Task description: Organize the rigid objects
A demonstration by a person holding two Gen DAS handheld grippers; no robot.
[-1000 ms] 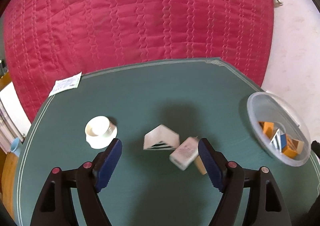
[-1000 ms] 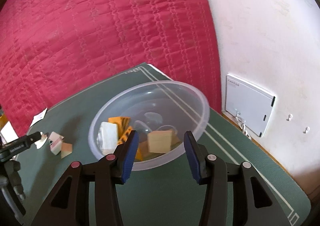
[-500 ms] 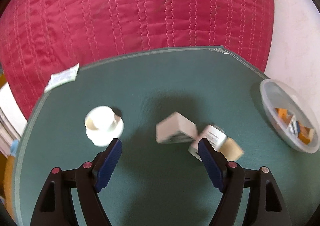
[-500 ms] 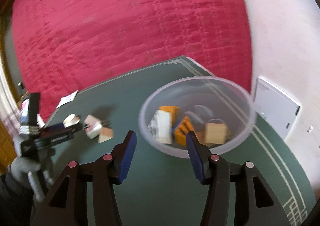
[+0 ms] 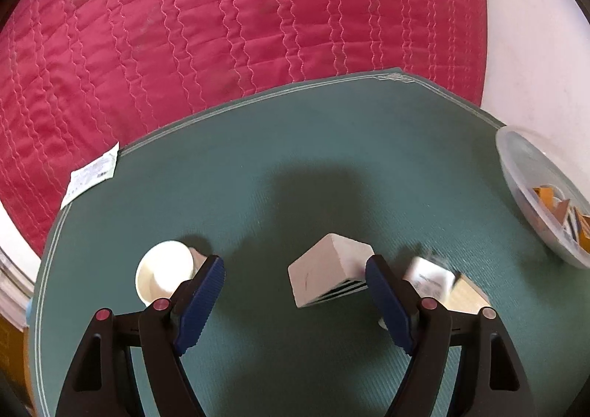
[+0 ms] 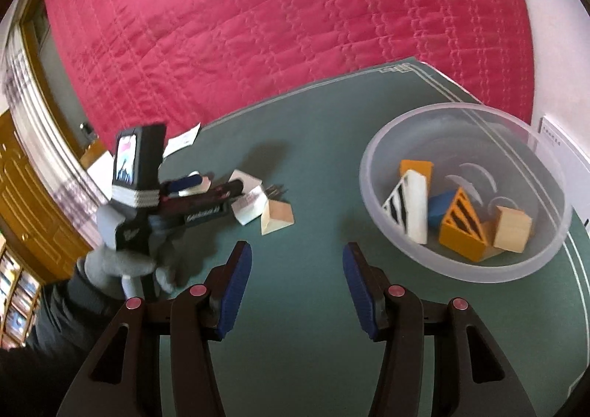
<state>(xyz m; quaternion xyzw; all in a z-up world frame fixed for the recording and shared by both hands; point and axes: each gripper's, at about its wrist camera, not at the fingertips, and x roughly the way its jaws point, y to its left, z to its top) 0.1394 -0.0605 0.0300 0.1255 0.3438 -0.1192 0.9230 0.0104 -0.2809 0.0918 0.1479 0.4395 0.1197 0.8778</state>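
Left tool (image 5: 295, 286): standing wide open around a white striped wedge block (image 5: 329, 278) lying on the green worktop (image 5: 332, 177), a white cup (image 5: 164, 276) just left. Right tool (image 6: 297, 278): hanging open, gripping nothing. Clear plastic bowl (image 6: 372, 192) at right, holding an orange striped wedge (image 6: 462, 228) and other blocks.

Red quilted cover (image 5: 239, 33) behind green mat (image 5: 332, 173); paper slip (image 5: 94, 173) at mat's left corner; white wall (image 5: 534, 48) right.
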